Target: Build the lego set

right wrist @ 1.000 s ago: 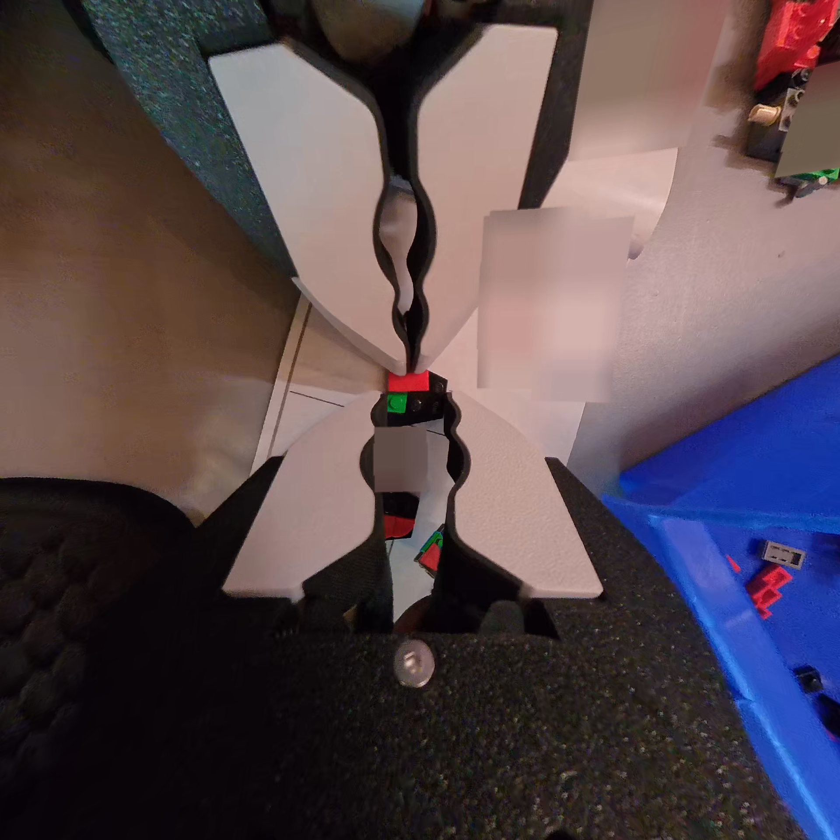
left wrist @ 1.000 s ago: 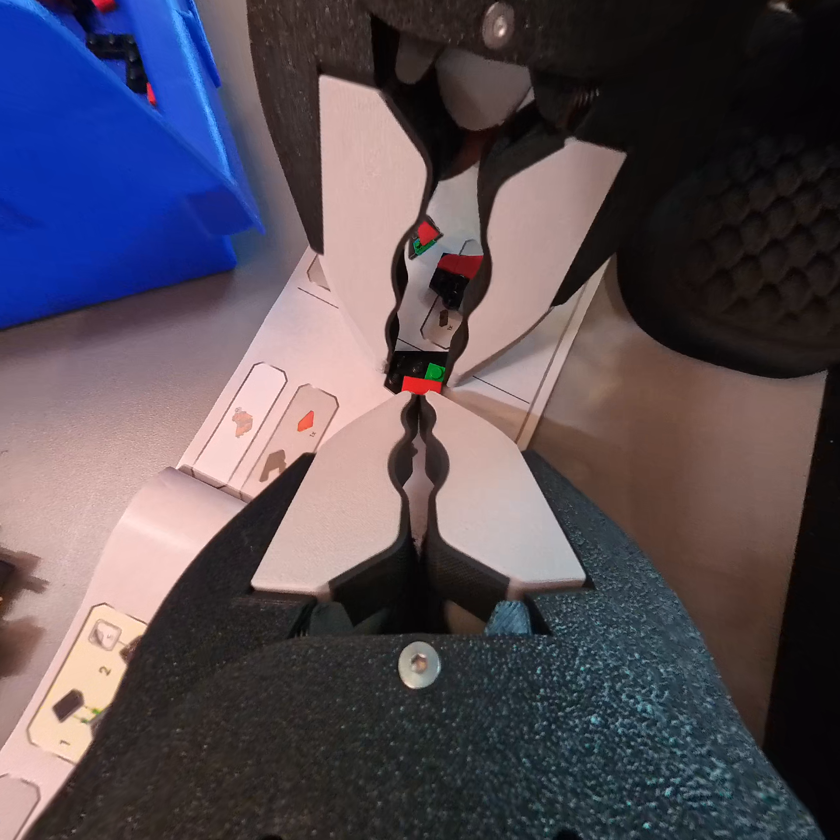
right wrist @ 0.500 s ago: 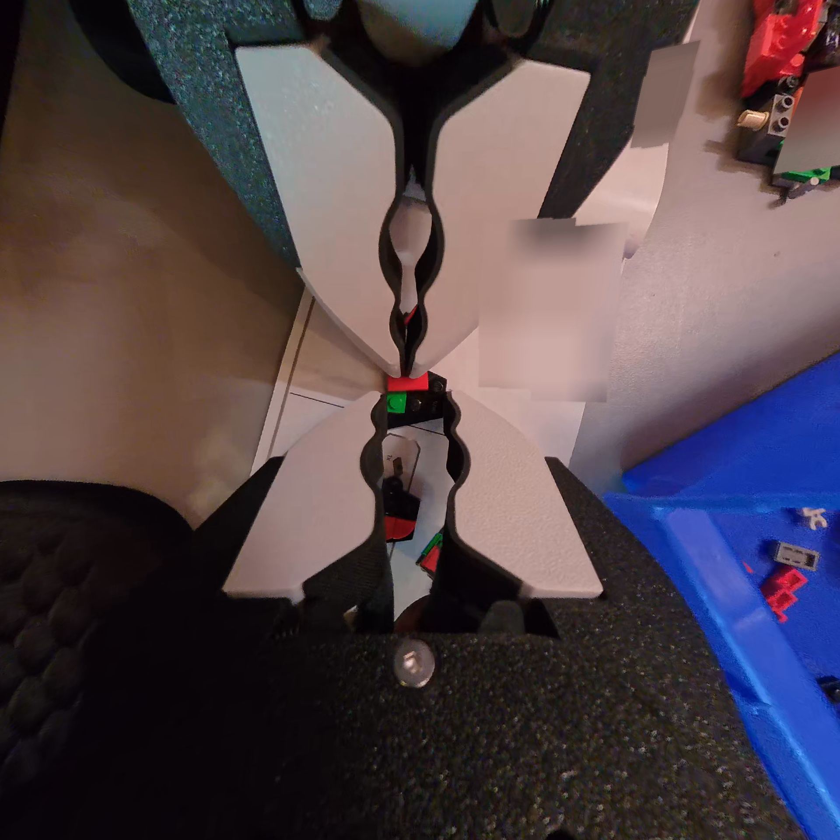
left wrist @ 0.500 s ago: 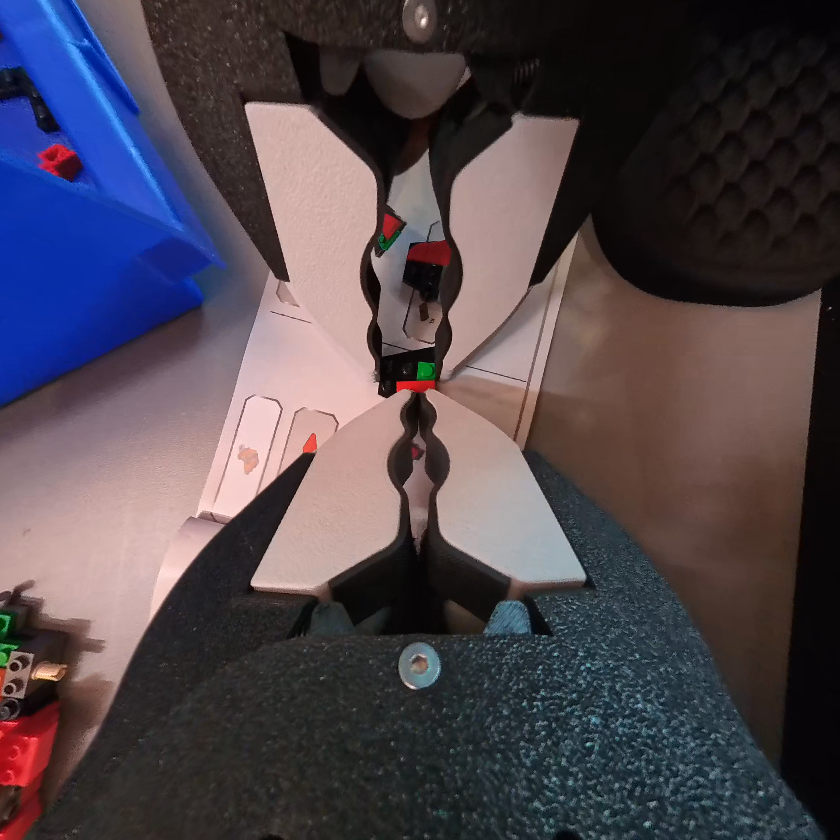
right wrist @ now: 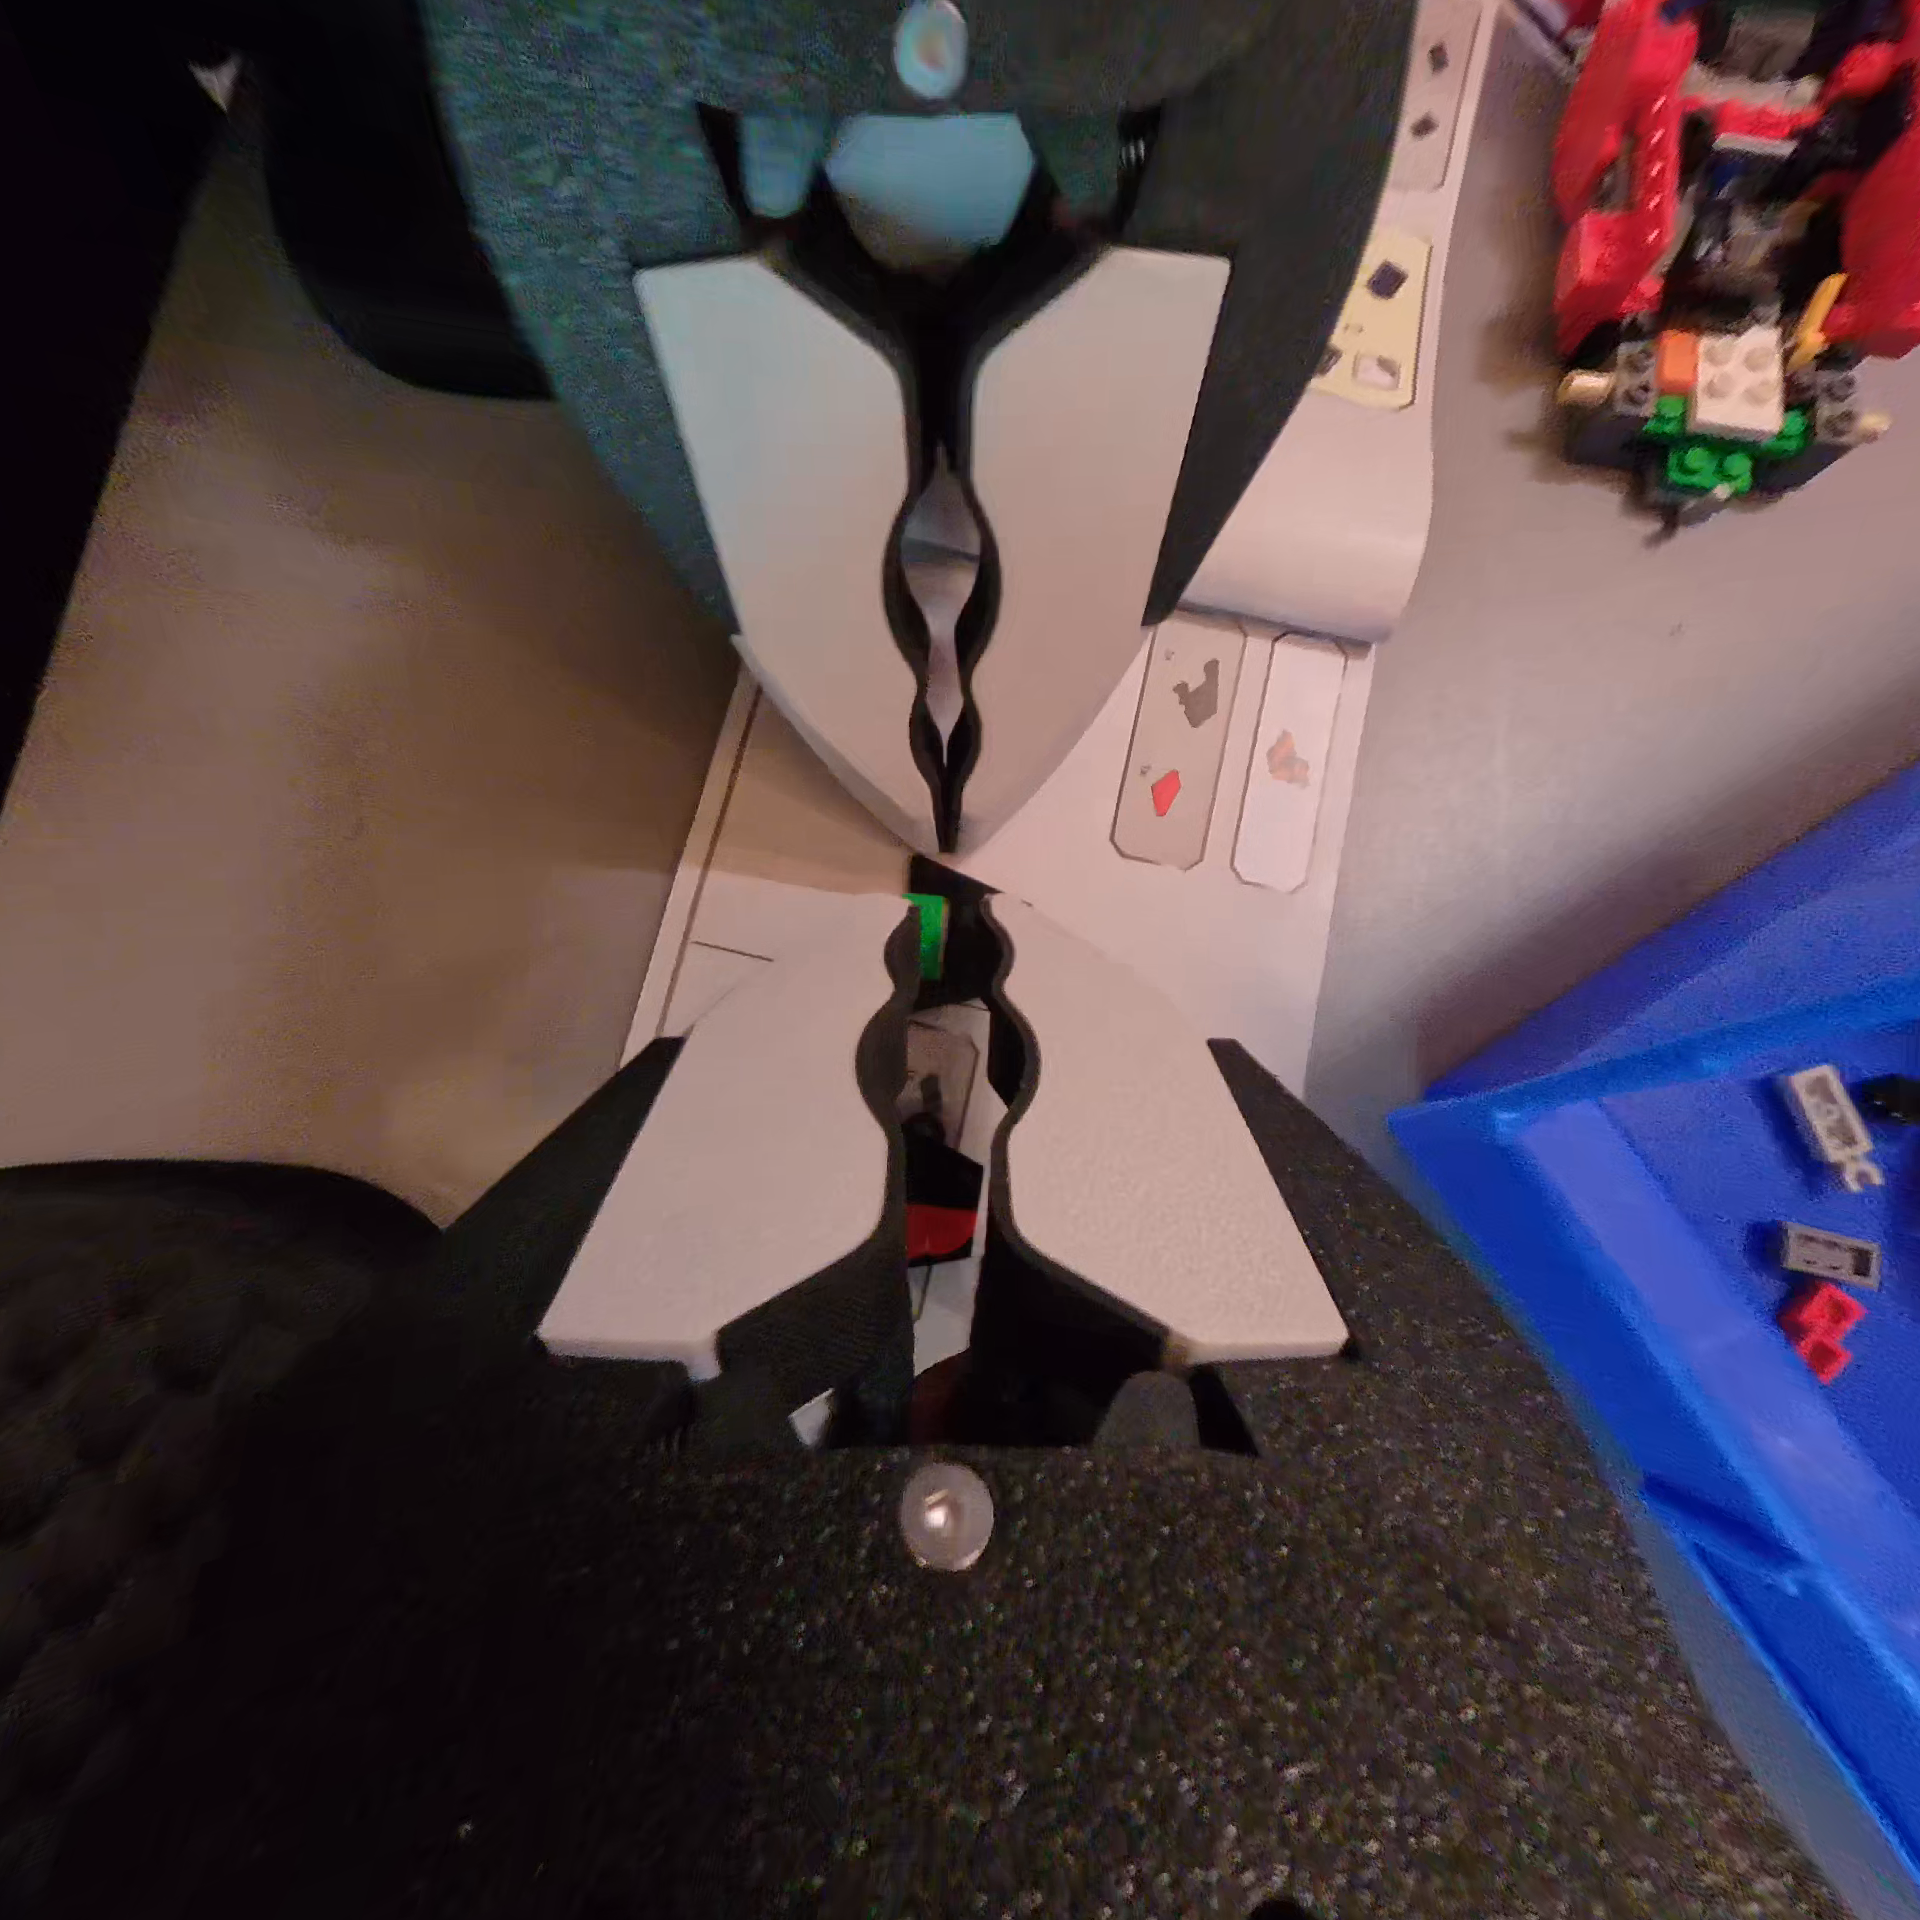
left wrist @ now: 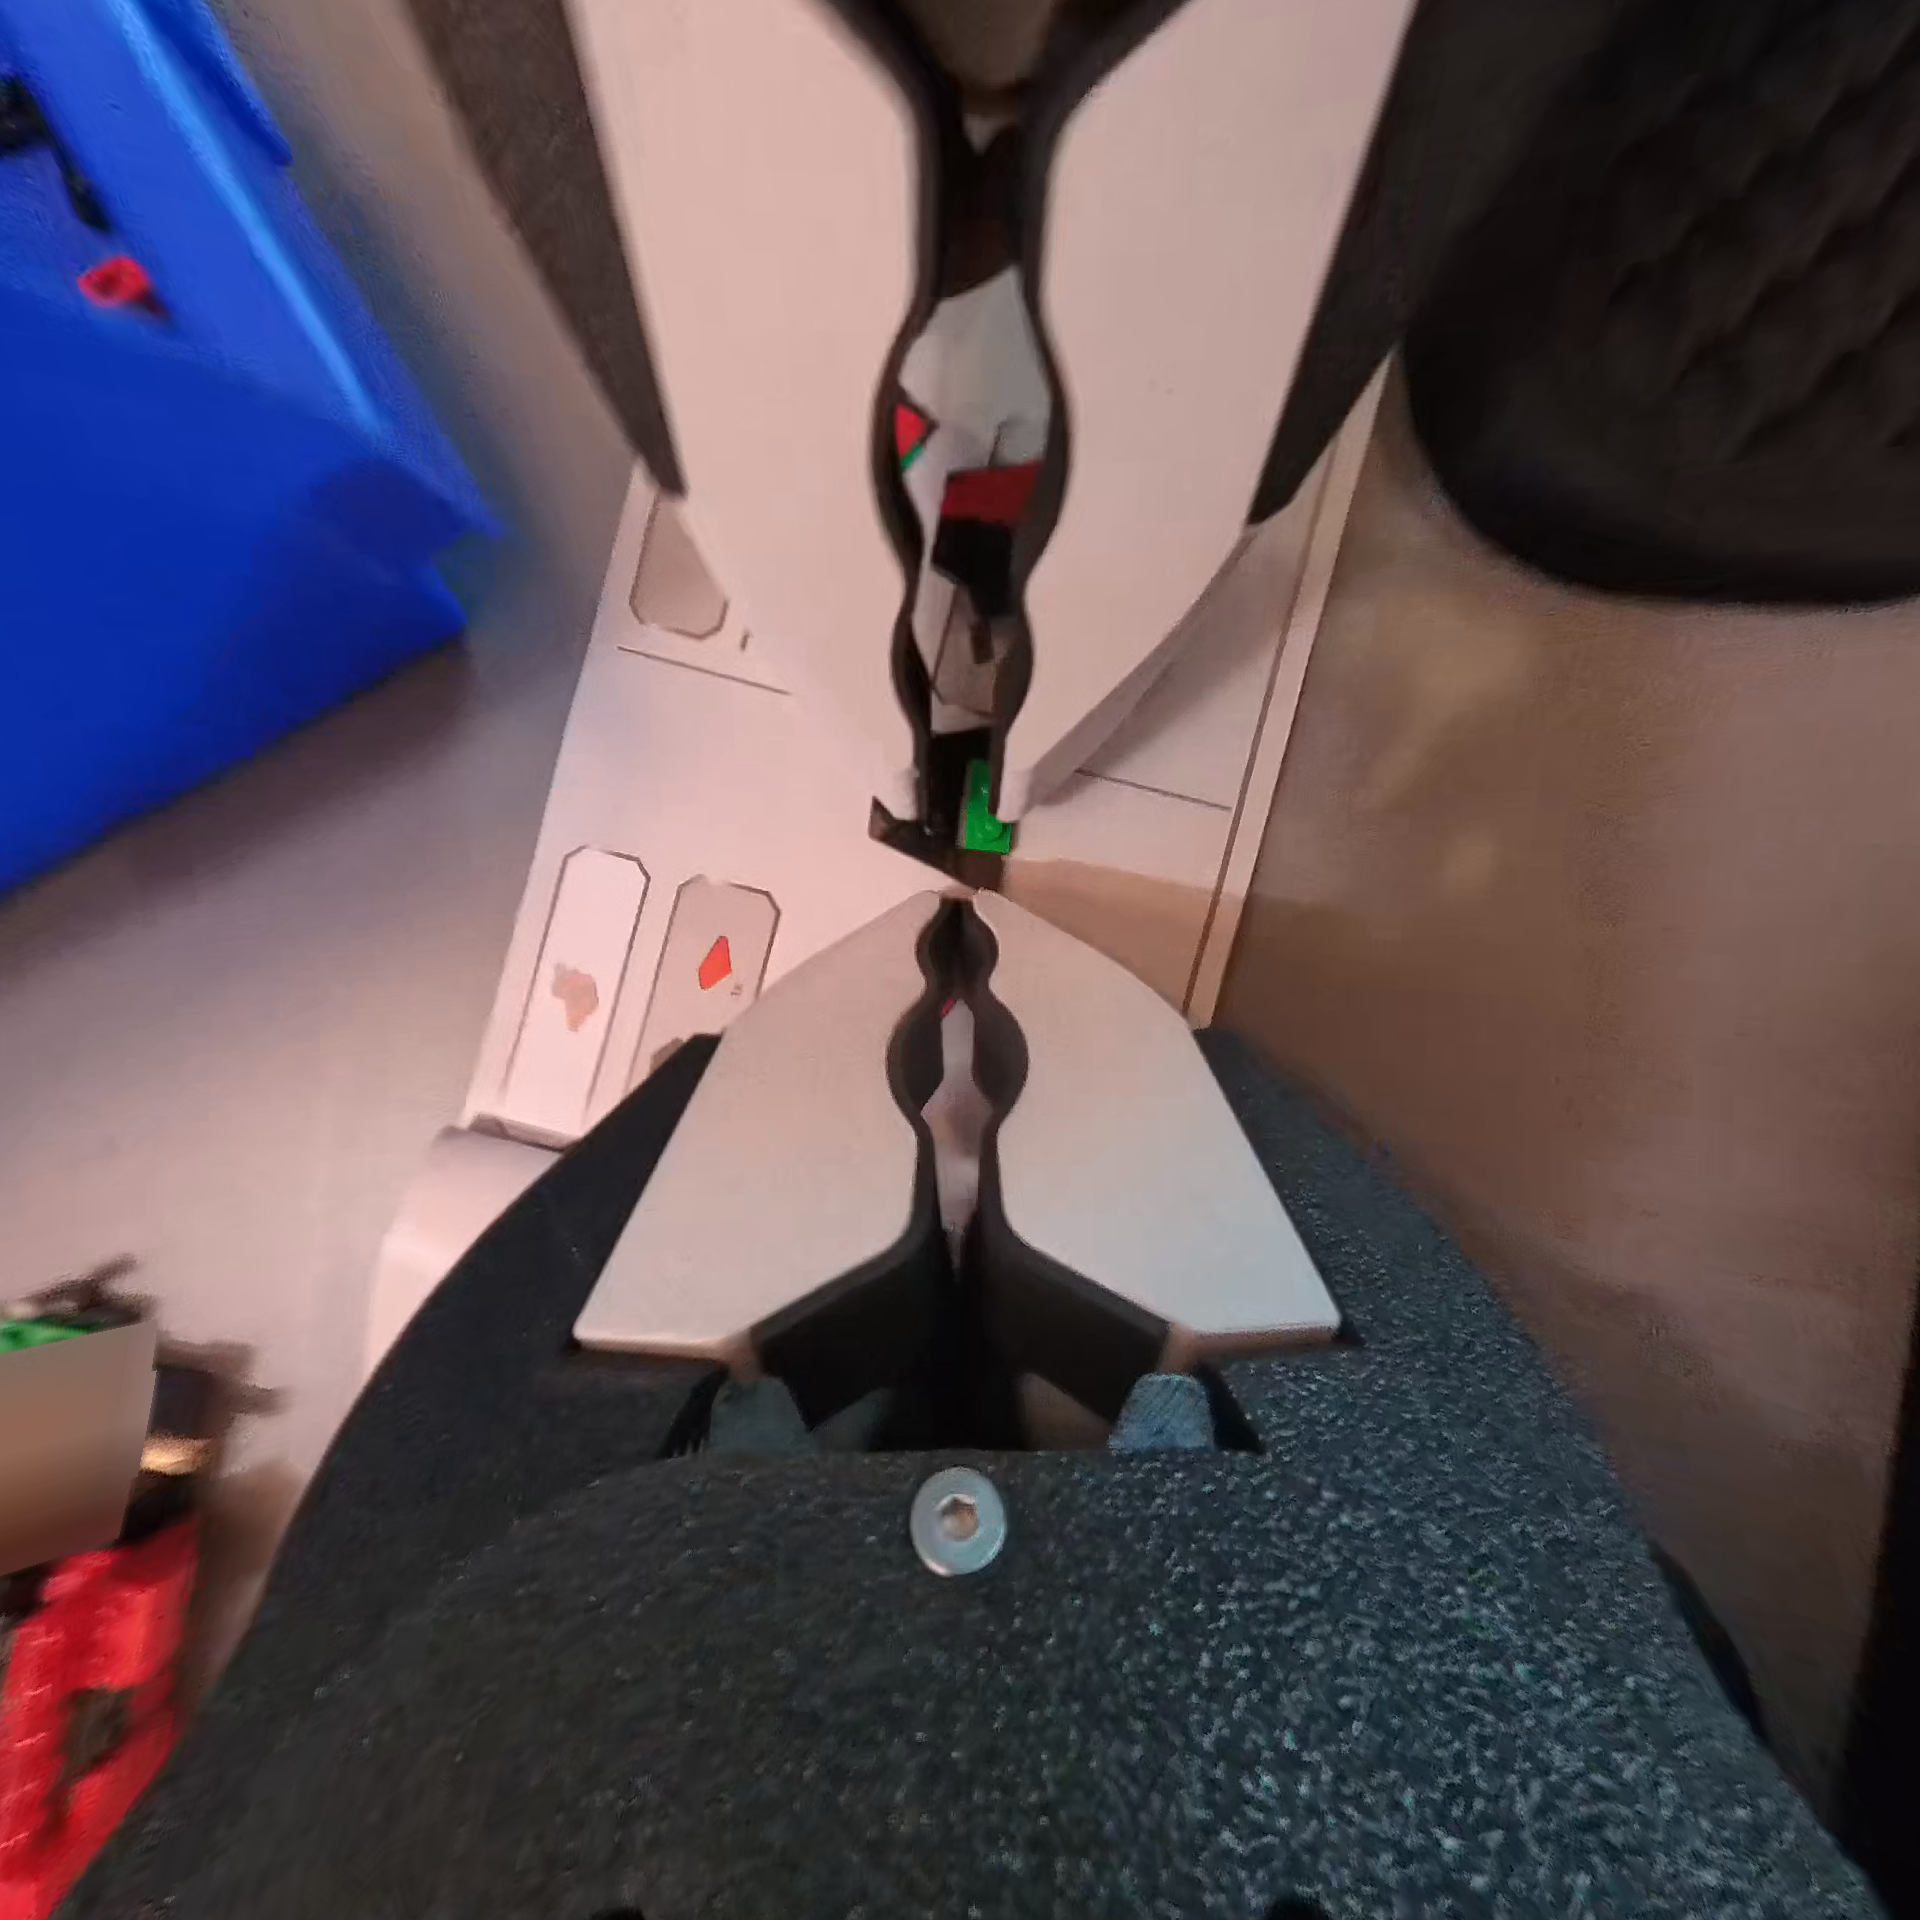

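Grey fingers of the left gripper [left wrist: 961, 902] are pressing shut on nothing, tip to tip with the right gripper [right wrist: 948, 914], which is clamping the small black-and-green lego piece [right wrist: 928, 935] above the instruction booklet [right wrist: 1226, 935], likely for joining; beyond, the red lego model [right wrist: 1725, 239] is waiting beside the blue bin [right wrist: 1714, 1195]

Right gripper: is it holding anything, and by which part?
Yes. The right gripper pinches a small black-and-green brick piece by its sides at the fingertips. The left gripper is shut, apparently empty.
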`<state>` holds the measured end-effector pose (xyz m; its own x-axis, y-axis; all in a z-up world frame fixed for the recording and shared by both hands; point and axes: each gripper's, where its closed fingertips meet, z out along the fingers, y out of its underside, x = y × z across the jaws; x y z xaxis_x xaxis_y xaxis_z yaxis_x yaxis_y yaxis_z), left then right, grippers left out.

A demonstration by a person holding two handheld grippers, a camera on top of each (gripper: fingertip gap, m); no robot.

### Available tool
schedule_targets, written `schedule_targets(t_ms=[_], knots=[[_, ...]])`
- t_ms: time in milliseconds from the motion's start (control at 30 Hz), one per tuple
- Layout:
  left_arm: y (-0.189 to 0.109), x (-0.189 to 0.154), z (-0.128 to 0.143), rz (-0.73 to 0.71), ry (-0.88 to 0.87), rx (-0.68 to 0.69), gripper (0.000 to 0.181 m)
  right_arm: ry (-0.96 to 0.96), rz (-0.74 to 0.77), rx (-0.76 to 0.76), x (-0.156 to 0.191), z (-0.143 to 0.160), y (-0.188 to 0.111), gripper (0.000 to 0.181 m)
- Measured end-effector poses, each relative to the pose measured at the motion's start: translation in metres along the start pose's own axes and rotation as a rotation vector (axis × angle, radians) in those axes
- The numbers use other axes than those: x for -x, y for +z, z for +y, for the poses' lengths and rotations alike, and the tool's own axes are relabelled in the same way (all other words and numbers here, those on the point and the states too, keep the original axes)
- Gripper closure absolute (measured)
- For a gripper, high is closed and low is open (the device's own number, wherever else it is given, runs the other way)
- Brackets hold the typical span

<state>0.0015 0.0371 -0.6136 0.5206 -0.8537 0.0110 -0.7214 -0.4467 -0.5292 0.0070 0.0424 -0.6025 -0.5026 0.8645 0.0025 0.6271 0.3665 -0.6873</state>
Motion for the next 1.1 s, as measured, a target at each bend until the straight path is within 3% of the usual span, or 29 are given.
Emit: schedule_targets(t_ms=[67, 200, 367, 433, 600, 767, 900, 1100], knots=[[0.002, 0.001, -0.004, -0.029, 0.044, 0.039, 0.181, 0.025, -0.002, 0.015, -0.001, 0.004, 0.002, 0.171], [-0.005, 0.006, -0.005, -0.043, -0.049, -0.006, 0.181, 0.07, 0.012, -0.075, -0.002, -0.007, -0.019, 0.167], [-0.006, 0.006, 0.0, -0.057, -0.144, -0.012, 0.181, 0.075, -0.004, 0.111, 0.015, 0.018, -0.04, 0.164], [-0.001, -0.003, -0.001, -0.008, -0.151, -0.008, 0.173, 0.085, 0.023, 0.161, 0.015, 0.03, -0.038, 0.164], [0.0, -0.007, -0.004, 0.021, -0.186, -0.033, 0.167, 0.109, 0.101, 0.108, 0.002, 0.017, -0.021, 0.14], [0.0, -0.014, -0.007, 0.049, -0.196, -0.05, 0.167, 0.083, 0.083, 0.133, -0.004, 0.015, -0.002, 0.141], [-0.001, -0.02, -0.007, 0.079, -0.211, -0.068, 0.168, 0.063, 0.053, 0.11, -0.004, 0.011, 0.002, 0.155], [-0.005, -0.035, -0.002, 0.152, -0.224, -0.059, 0.17, -0.025, -0.029, 0.1, 0.004, 0.008, 0.004, 0.157]])
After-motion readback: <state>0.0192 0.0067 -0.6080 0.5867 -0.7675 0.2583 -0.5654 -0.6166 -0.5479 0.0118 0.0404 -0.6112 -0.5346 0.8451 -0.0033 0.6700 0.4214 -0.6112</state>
